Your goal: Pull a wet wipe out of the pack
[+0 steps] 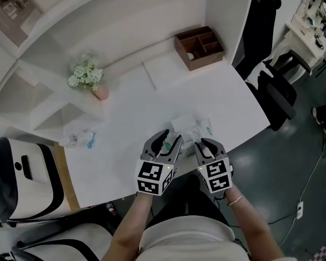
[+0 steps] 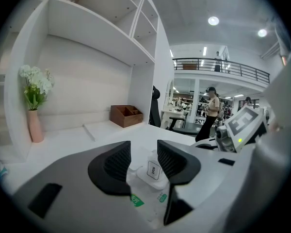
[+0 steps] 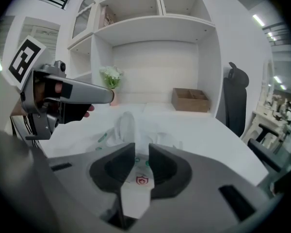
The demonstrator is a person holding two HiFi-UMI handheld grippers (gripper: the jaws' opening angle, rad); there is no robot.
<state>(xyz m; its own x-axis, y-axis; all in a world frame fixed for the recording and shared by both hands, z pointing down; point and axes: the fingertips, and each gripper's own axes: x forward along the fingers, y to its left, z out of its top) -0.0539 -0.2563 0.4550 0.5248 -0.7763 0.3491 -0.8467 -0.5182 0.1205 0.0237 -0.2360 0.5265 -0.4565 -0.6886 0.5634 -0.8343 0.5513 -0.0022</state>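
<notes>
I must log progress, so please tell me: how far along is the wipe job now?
Done: the right gripper looks shut on the end of the pack, and the lid seems flipped up. In hand: the left gripper is open, with the lid between its jaws. Left: no wipe shows outside the pack; one must be pinched and pulled out.

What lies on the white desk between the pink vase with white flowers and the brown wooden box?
A flat white rectangular board lies between the pink vase and the brown wooden box; the head view shows it best.
</notes>
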